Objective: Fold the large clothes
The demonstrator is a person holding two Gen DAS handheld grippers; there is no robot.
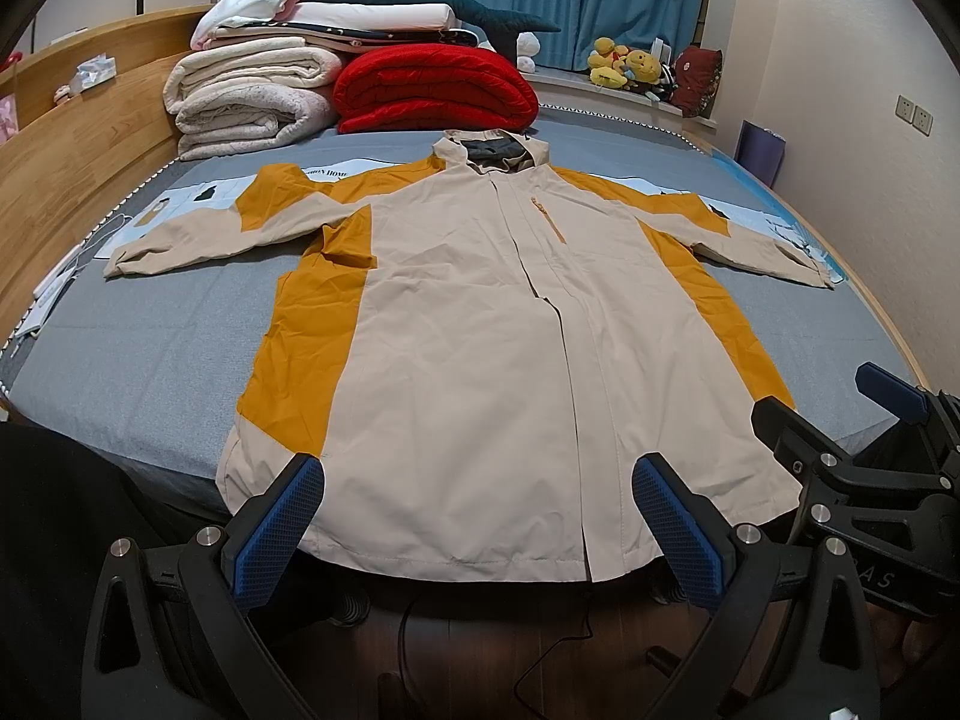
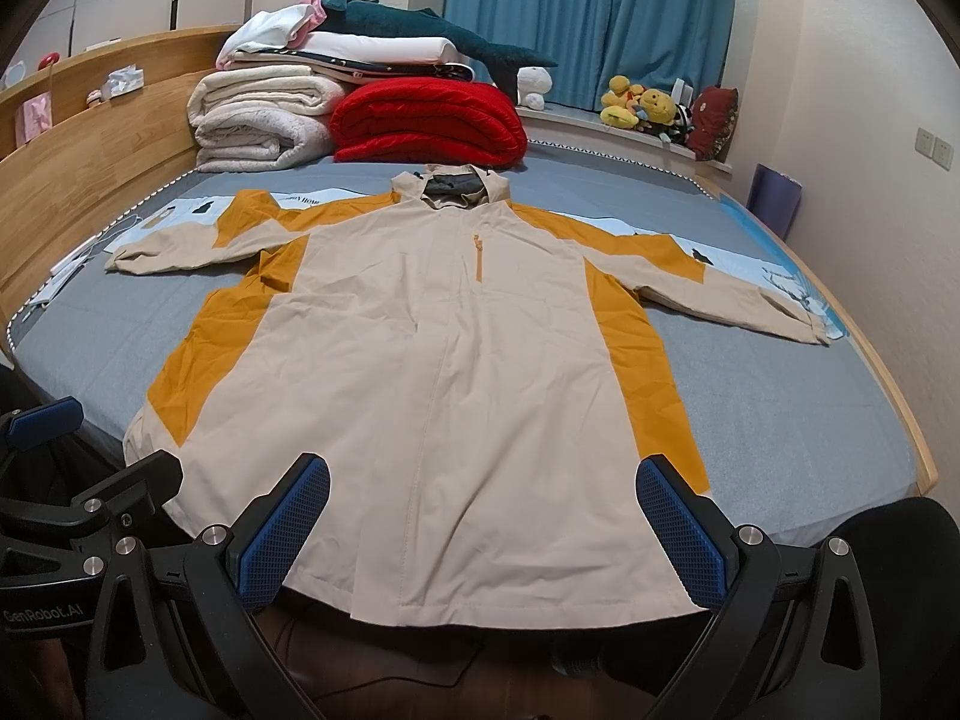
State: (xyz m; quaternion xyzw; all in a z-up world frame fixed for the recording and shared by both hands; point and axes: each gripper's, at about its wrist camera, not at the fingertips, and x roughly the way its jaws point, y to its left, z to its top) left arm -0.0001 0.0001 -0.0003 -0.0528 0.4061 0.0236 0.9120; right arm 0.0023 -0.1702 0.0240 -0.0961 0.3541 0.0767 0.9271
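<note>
Jacket (image 1: 480, 372) first: the cream and mustard hooded one lay flat, front up, across the grey bed (image 1: 138, 372), sleeves spread left and right, hood toward the far side by the red blanket (image 1: 435, 90) and stacked white bedding (image 1: 252, 90). My left tongs (image 1: 480, 531) hung spread wide over its near hem, pinching nothing. My right tongs (image 2: 483, 531) were spread likewise, just beside them.
</note>
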